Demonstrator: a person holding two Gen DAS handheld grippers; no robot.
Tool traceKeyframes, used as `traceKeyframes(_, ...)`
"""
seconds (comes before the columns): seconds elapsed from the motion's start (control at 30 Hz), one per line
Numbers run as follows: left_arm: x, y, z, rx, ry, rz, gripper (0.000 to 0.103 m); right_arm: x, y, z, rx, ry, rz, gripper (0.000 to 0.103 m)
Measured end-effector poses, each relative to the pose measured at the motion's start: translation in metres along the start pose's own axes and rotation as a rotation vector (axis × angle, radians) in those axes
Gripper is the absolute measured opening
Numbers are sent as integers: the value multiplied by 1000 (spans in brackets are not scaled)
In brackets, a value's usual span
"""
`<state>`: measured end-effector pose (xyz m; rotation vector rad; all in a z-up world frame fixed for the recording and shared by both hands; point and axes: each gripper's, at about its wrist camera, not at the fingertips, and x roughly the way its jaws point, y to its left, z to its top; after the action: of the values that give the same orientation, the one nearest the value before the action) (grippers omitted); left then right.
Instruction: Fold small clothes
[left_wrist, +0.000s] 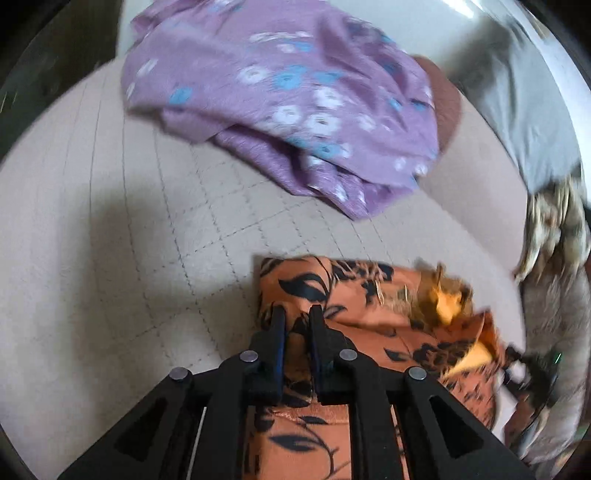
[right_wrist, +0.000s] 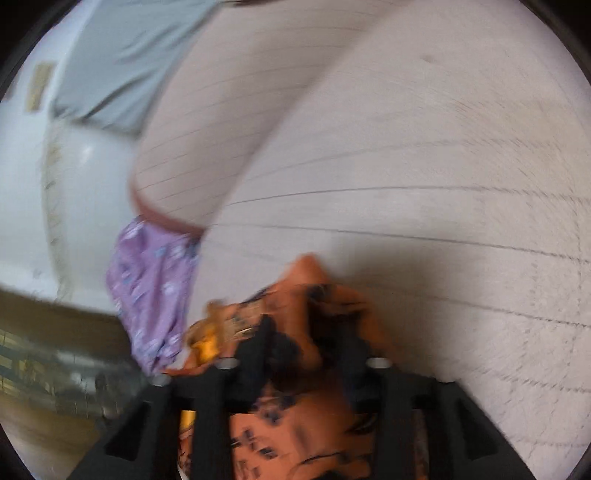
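A pale quilted sofa cushion (left_wrist: 122, 206) with stitched diamond lines spreads ahead of the tongs, a grey pillow (left_wrist: 524, 122) lies far right, and wooden flooring (right_wrist: 40, 413) shows lower left.

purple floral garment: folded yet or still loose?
Loose. The purple floral garment lies crumpled in an uneven heap on the quilted surface, edges ragged, beyond the left gripper.

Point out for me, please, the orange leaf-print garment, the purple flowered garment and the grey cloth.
orange leaf-print garment (left_wrist: 332, 291), left wrist view, flat top panel beyond the fingers.
purple flowered garment (left_wrist: 280, 99), left wrist view, middle of its crumpled upper surface.
grey cloth (left_wrist: 517, 122), left wrist view, its broad plain middle.
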<state>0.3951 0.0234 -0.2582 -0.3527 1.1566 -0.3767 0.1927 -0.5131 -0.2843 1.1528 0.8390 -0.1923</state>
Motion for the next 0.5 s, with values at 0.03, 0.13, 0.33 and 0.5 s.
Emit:
traceKeyframes(0.03, -4, 7, 0, -43, -22, -38, 14, -6, -5, 5, 14, -18, 23, 55)
traceKeyframes(0.13, -52, 30, -11, -190, -254, -158, 43, -47, 1, 9, -26, -180, 53, 64)
traceKeyframes(0.33, -121, 2, -78, -100, -448, -91, 80, -47, 90, -59, -483, -66, -16, 62)
traceKeyframes(0.5, -71, -39, -124, 157, -292, 42, 80, 46, 139, -157, -753, 232, -144, 38)
